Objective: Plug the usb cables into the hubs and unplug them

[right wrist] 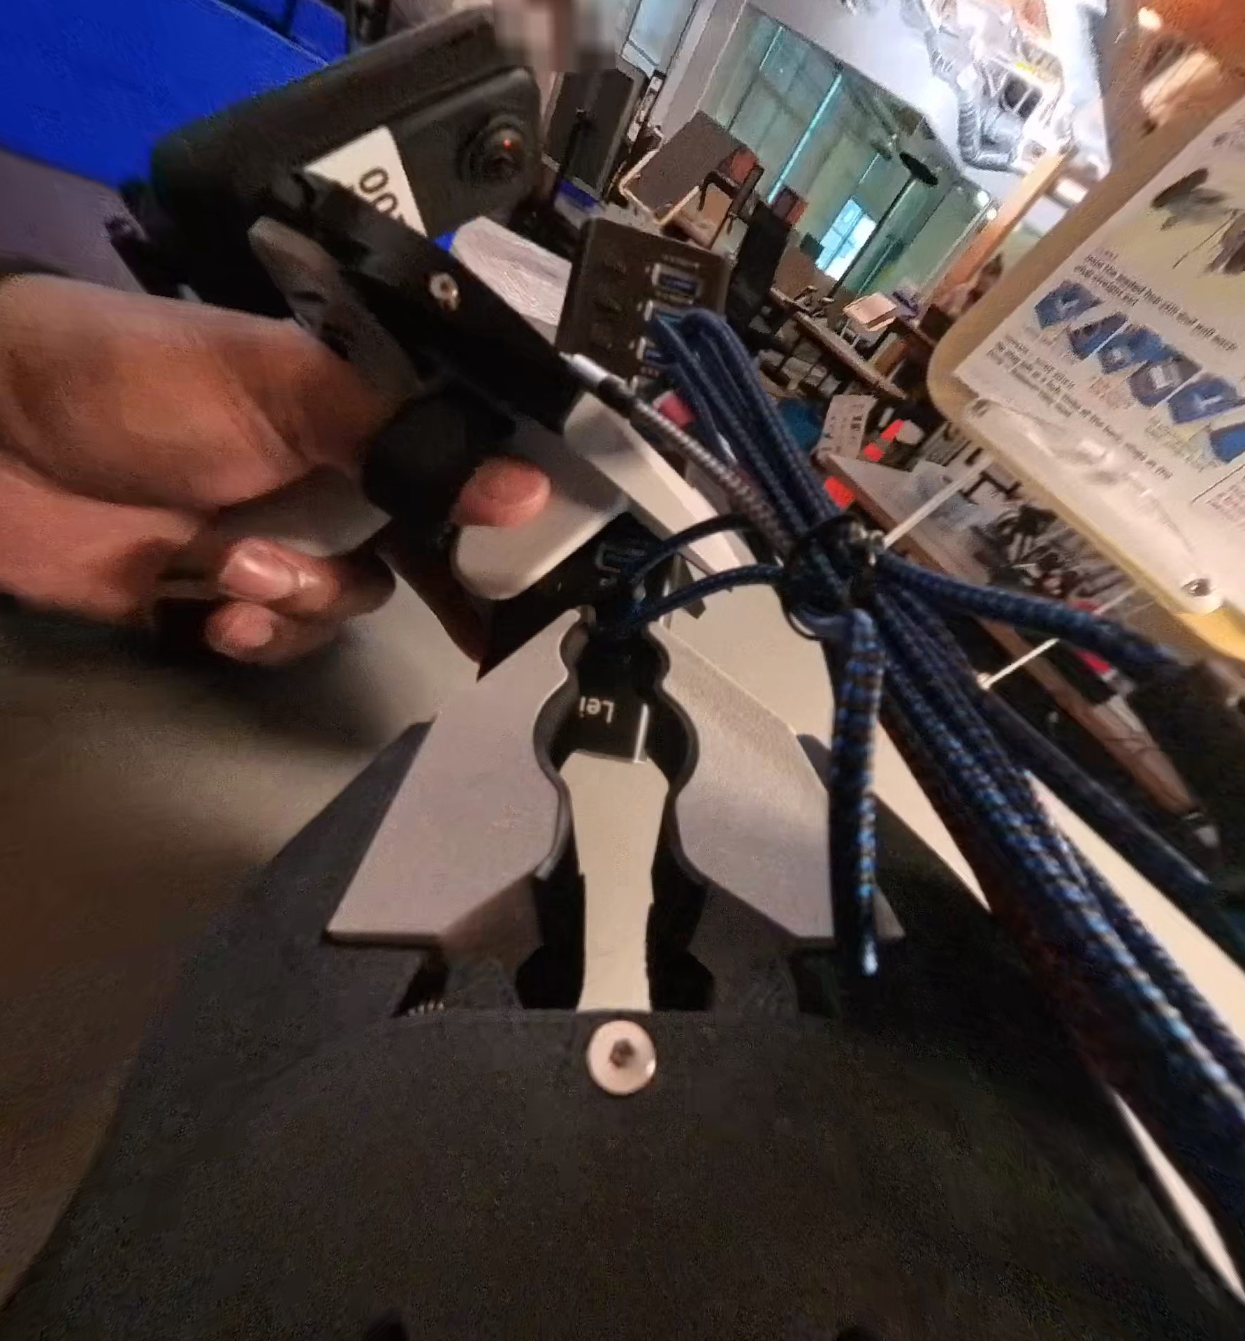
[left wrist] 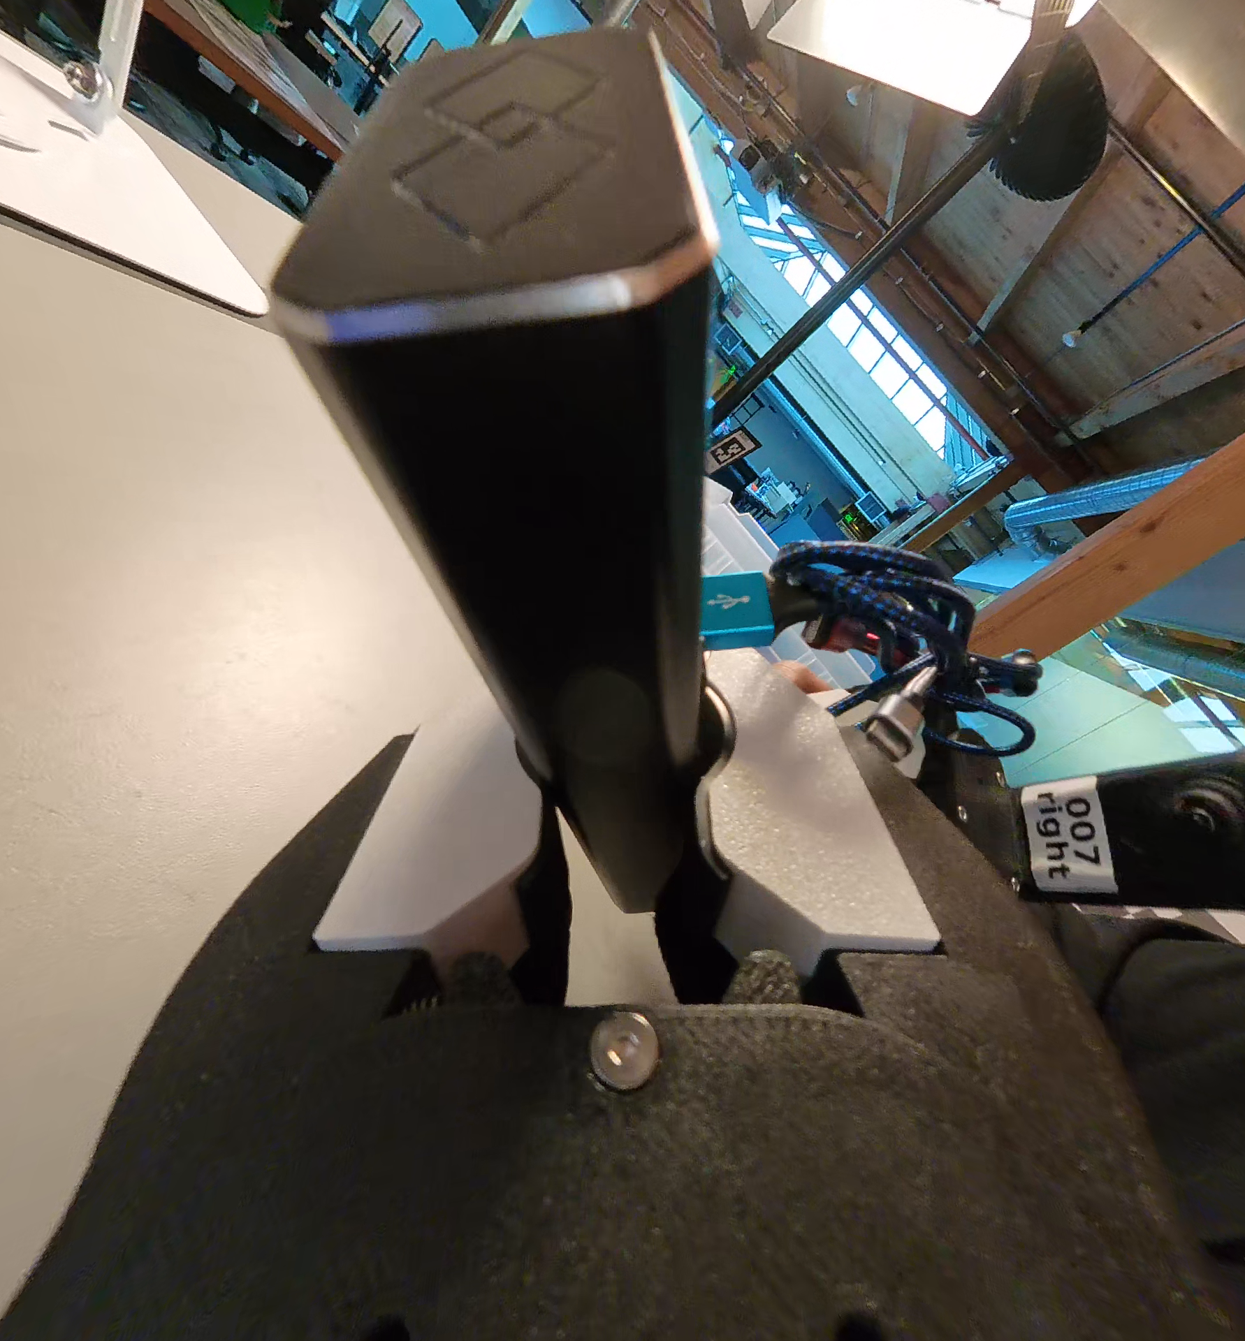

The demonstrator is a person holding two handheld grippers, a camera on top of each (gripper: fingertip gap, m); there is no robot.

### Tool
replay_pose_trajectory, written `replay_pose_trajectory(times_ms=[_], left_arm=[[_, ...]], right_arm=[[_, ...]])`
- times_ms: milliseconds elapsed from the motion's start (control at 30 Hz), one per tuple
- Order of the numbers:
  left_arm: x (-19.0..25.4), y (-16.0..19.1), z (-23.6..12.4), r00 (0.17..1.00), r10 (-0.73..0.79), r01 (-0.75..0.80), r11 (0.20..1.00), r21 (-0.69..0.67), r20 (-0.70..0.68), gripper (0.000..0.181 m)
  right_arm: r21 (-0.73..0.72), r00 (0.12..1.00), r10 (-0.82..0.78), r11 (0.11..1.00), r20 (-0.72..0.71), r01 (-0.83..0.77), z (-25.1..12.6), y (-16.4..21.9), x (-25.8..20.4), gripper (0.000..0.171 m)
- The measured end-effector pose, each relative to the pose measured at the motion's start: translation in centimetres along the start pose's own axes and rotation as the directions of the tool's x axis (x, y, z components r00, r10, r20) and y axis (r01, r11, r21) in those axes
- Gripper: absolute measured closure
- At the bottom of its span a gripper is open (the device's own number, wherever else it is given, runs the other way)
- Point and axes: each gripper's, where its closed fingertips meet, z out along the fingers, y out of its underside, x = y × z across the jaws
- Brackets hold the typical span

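Hub (left wrist: pixel 503 435), black, held up off the tabletop (left wrist: pixel 133 508) in the left tongs (left wrist: pixel 623 834) pinching its lower end, blue USB plug (left wrist: pixel 736 606) seated in its side = plugged step; right tongs (right wrist: pixel 609 726) pinching a small black labelled piece by the braided cable (right wrist: pixel 968 726); next likely a straight pull out.

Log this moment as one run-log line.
left gripper: shut on hub | right gripper: shut on plug | plug at hub's side, insertion unclear
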Motion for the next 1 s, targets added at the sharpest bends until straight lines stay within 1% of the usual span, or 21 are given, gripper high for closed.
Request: replay_pose_trajectory(times_ms=[33, 67, 133, 167, 233, 267, 300, 333, 400, 433, 500, 567, 633, 667, 700, 767, 833, 900, 967, 1000], left_arm=[[0.0, 0.0, 0.0, 1.0, 0.004, -0.004, 1.0, 0.003, 0.0, 0.146], [0.0, -0.1, -0.1, 1.0, 0.017, -0.017, 1.0, 0.003, 0.004, 0.146], [-0.1, 0.0, 0.0, 0.999, 0.049, -0.049, 0.999, -0.003, 0.021, 0.145], [-0.1, 0.0, 0.0, 0.998, 0.055, -0.055, 0.998, -0.005, 0.025, 0.145], [0.0, 0.0, 0.0, 0.999, 0.049, -0.049, 0.999, -0.006, 0.017, 0.145], [-0.1, -0.1, 0.0, 0.999, 0.048, -0.048, 0.999, -0.001, 0.02, 0.146], [-1.5, -0.7, -0.5, 0.993, 0.056, -0.059, 0.998, 0.022, 0.107, 0.154], [-2.2, -1.5, -1.0, 0.989, 0.068, -0.073, 0.997, 0.039, 0.132, 0.155], [-4.2, -3.4, -2.4, 0.985, 0.0, -0.017, 0.995, 0.1, 0.171, 0.154], [-4.6, -3.8, -2.7, 0.986, -0.017, -0.001, 0.994, 0.11, 0.167, 0.153], [-4.5, -3.8, -2.6, 0.986, -0.003, -0.015, 0.995, 0.103, 0.169, 0.155], [-3.8, -3.4, -2.1, 0.989, 0.013, -0.027, 0.995, 0.096, 0.145, 0.153], [-3.4, -2.8, -1.6, 0.99, 0.02, -0.03, 0.997, 0.074, 0.136, 0.152], [-3.3, -2.7, -1.5, 0.991, 0.031, -0.04, 0.997, 0.065, 0.131, 0.156], [-3.1, -2.7, -1.5, 0.992, 0.035, -0.044, 0.997, 0.065, 0.124, 0.151], [-3.1, -2.9, -1.6, 0.993, 0.017, -0.026, 0.996, 0.081, 0.115, 0.152], [-3.4, -3.2, -1.9, 0.994, -0.011, -0.001, 0.995, 0.101, 0.112, 0.152], [-3.5, -3.5, -2.0, 0.994, -0.021, 0.008, 0.993, 0.117, 0.112, 0.152], [-3.3, -3.5, -2.0, 0.994, -0.017, 0.005, 0.993, 0.116, 0.106, 0.152], [-3.2, -3.4, -1.9, 0.995, -0.021, 0.009, 0.993, 0.118, 0.098, 0.152]], right_arm=[[0.002, 1.0, 0.006, 1.0, -0.002, -0.006, 0.0, -0.1, 0.0, 0.163], [0.006, 0.996, 0.085, 0.996, 0.024, -0.085, 0.0, 0.0, 0.0, 0.163], [0.006, 0.952, 0.29, 0.956, 0.102, -0.292, 0.1, 0.1, 0.2, 0.163], [0.005, 0.953, 0.284, 0.958, 0.102, -0.286, 0.0, 0.2, 0.2, 0.163], [0.011, 0.993, 0.114, 0.993, 0.036, -0.114, 0.0, 0.1, 0.1, 0.163], [0.03, 0.99, 0.136, 0.99, 0.044, -0.138, -0.2, -0.3, 0.0, 0.163], [0.078, 0.97, 0.224, 0.97, 0.095, -0.232, -0.7, -1.3, 0.0, 0.163], [0.088, 0.96, 0.265, 0.958, 0.095, -0.273, -1.1, -1.7, 0.4, 0.162], [0.126, 0.989, 0.147, 0.981, 0.023, -0.149, -2.0, -2.6, 1.1, 0.162], [0.123, 0.987, 0.152, 0.98, 0.052, -0.158, -2.1, -2.8, 0.7, 0.162], [0.075, 0.98, 0.177, 0.98, 0.09, -0.184, -1.8, -2.2, 0.0, 0.162], [0.0, 0.984, 0.154, 0.988, 0.085, -0.154, -1.0, -0.5, -0.5, 0.161], [-0.049, 0.979, 0.163, 0.986, 0.119, -0.158, -0.5, 0.9, -1.2, 0.16], [-0.063, 0.975, 0.167, 0.985, 0.148, -0.16, -0.5, 1.3, -1.7, 0.158], [-0.058, 0.97, 0.161, 0.987, 0.182, -0.153, -0.6, 1.2, -2.0, 0.15], [-0.033, 0.965, 0.138, 0.99, 0.223, -0.134, -0.9, 0.8, -2.4, 0.145], [-0.026, 0.963, 0.113, 0.994, 0.247, -0.11, -1.4, 0.7, -2.4, 0.144], [0.006, 0.956, 0.122, 0.992, 0.267, -0.128, -2.0, 0.1, -2.2, 0.146], [-0.008, 0.956, 0.17, 0.985, 0.24, -0.173, -1.5, 0.0, -1.9, 0.148], [-0.04, 0.966, 0.184, 0.983, 0.182, -0.18, -1.0, 0.6, -1.4, 0.152]])
